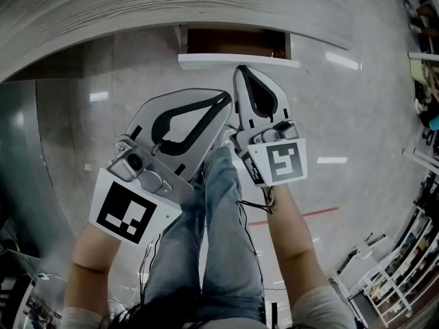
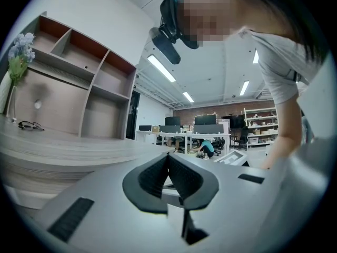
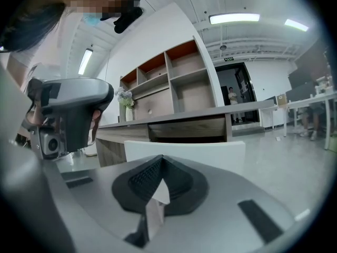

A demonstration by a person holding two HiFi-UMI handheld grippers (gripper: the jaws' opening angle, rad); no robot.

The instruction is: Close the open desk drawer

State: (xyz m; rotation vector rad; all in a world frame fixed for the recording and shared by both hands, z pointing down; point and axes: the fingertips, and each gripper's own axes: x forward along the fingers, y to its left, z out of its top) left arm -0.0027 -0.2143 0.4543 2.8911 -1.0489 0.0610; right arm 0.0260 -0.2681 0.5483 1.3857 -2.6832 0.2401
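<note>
As the head view shows: white-fronted, brown-lined desk drawer (image 1: 236, 61) stands pulled out from the grey wood-grain bench (image 1: 137, 5); right gripper (image 1: 240, 70) tip just beside its front.
Left gripper view: left gripper (image 2: 168, 159) fingers pressed together, empty.
Right gripper view: fingers pressed together, empty; drawer front directly ahead.
Progress: nothing closed yet; whole push remains.

The open drawer (image 1: 236, 61) juts from under the desk (image 1: 137, 9) edge. The right gripper (image 1: 241, 72) sits just before the drawer's front panel, near its middle. The left gripper (image 1: 225, 96) lies beside it, to the left and farther back. On the desk, a shelf unit (image 2: 100, 88) stands behind a pair of glasses (image 2: 30, 125).
</note>
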